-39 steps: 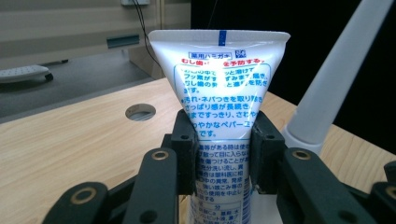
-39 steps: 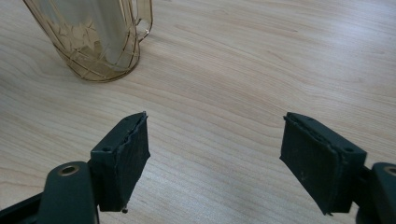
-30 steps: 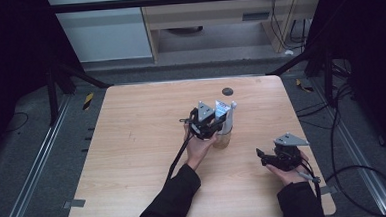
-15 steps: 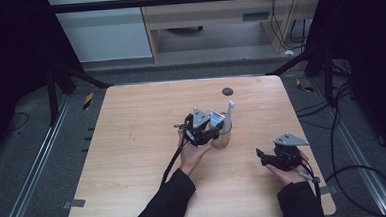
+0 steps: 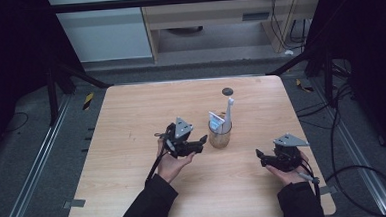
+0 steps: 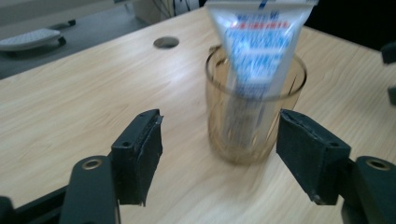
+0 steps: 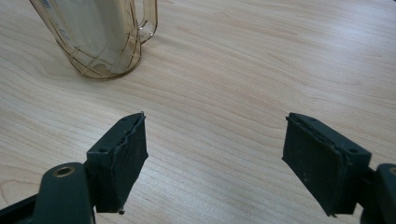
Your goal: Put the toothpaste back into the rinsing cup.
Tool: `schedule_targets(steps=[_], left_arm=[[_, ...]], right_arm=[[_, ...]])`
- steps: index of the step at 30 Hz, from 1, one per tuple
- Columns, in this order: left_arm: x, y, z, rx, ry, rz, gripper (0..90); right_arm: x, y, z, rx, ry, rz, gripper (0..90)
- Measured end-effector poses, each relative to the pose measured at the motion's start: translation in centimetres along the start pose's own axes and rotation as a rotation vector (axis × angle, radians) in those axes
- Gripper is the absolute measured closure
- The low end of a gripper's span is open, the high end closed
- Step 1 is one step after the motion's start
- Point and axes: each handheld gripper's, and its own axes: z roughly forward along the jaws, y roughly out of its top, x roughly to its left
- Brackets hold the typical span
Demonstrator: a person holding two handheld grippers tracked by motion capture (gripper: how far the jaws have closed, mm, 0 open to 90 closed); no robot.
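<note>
Amber-tinted plastic cup [image 5: 220, 133] stands at the worktop's [image 5: 131, 116] centre, holding a toothpaste tube [image 5: 215, 121] and a toothbrush [image 5: 228, 112]. At its nine o'clock, the left gripper [image 5: 199, 144] has just been opening, its jaws wide and empty: a release, I judge. The right gripper [image 5: 261, 156], at five o'clock, gapes empty. Next likely calls for clearing away without tipping the cup.

Tube [image 5: 215, 121] and toothbrush [image 5: 228, 111] in cup [image 5: 219, 136]; hole [image 5: 227, 91] behind.

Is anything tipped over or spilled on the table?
No, nothing stands out. The cup stands upright on the table, with the toothpaste tube and toothbrush leaning inside it. No spill shows.
</note>
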Motion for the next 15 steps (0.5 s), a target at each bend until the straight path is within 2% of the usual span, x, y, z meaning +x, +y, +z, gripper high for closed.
schedule_targets(steps=[7, 11, 15], left_arm=[[1.8, -2.7, -2.9, 0.055, 0.013, -0.006, 27.3], [2.9, -5.0, -4.5, 0.094, 0.019, -0.032, 25.9], [4.4, -7.4, -6.4, 0.118, 0.049, -0.075, 25.5]], right_arm=[[-0.2, -0.1, -0.2, 0.003, -0.007, 0.011, 21.0], [-0.3, -0.3, -0.2, 0.010, -0.013, 0.019, 20.8], [-0.4, -0.5, -0.3, 0.022, -0.021, 0.022, 20.2]])
